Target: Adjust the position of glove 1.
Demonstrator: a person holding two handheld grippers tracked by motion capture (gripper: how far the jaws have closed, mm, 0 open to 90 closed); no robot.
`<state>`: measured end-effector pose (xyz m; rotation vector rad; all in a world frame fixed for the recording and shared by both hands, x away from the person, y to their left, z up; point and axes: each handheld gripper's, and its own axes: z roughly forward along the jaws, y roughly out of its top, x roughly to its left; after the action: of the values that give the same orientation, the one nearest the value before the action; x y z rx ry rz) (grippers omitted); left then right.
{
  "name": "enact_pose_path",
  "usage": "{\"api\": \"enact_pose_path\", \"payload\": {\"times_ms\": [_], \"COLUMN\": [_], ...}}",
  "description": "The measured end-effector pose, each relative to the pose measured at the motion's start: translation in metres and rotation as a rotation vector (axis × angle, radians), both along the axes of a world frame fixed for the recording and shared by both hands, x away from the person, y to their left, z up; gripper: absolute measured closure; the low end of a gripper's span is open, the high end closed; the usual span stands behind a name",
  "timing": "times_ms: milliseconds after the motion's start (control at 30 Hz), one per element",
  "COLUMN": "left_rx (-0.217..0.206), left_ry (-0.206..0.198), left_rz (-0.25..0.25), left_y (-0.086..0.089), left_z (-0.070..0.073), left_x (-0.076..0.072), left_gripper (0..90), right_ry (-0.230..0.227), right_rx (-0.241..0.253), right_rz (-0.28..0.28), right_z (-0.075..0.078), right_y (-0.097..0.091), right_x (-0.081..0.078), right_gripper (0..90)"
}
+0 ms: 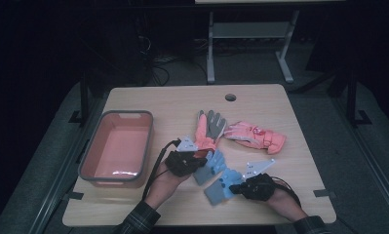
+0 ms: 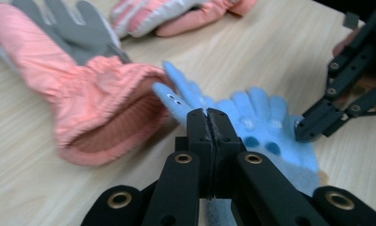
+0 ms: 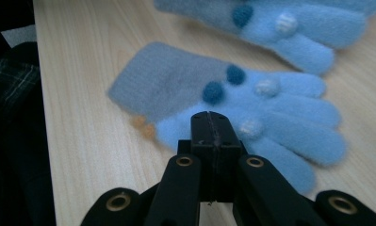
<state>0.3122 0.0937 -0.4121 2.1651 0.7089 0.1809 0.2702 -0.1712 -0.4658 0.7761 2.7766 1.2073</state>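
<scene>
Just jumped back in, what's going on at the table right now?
A person works two grippers over a pair of blue gloves. The left gripper is shut on one blue glove; the right gripper is shut at the thumb edge of the other blue glove. Two pink gloves lie beyond, and the pink bin sits empty at left.

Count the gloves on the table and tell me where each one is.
4. Two blue gloves lie near the front edge, one by the left gripper, one by the right gripper. Two pink gloves lie mid-table: one grey-palmed, one to its right.
</scene>
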Motion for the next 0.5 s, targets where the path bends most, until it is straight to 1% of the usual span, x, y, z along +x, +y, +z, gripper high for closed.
{"api": "enact_pose_path", "payload": {"times_ms": [33,67,133,267,367,400,433,467,500], "left_rx": [0.012,0.009,0.027,0.032,0.019,0.0,0.0,-0.002,-0.002], "left_ry": [-0.001,0.002,-0.004,-0.004,-0.003,0.003,0.003,0.004,0.004], "left_rz": [-0.008,-0.01,-0.034,-0.071,-0.093,-0.109,-0.109,-0.128,-0.128], "left_y": [-0.002,-0.005,-0.008,-0.014,-0.016,-0.017,-0.017,-0.018,-0.018], "left_z": [-0.001,-0.003,-0.004,-0.007,-0.005,-0.004,-0.004,-0.003,-0.003], "left_x": [-0.001,-0.003,-0.005,-0.008,-0.011,-0.014,-0.014,-0.016,-0.016], "left_gripper": [89.1,89.1,89.1,89.1,89.1,89.1,89.1,89.1,89.0], "right_ry": [0.0,-0.002,0.001,0.007,0.003,0.004,-0.006,-0.005,-0.005], "right_rx": [0.0,-0.005,-0.001,-0.003,-0.003,-0.008,-0.008,-0.011,-0.011], "right_rz": [0.0,0.002,0.003,0.001,-0.005,-0.012,-0.009,-0.013,-0.013], "right_z": [0.0,-0.001,-0.002,-0.003,-0.003,-0.003,-0.003,-0.003,-0.003], "right_y": [0.0,0.0,0.001,0.003,0.004,0.006,0.006,0.007,0.007], "right_x": [0.0,0.001,0.001,0.002,0.003,0.002,0.003,0.003,0.003], "right_gripper": [89.7,89.7,89.8,89.9,90.0,90.0,90.0,90.0,90.0]}}
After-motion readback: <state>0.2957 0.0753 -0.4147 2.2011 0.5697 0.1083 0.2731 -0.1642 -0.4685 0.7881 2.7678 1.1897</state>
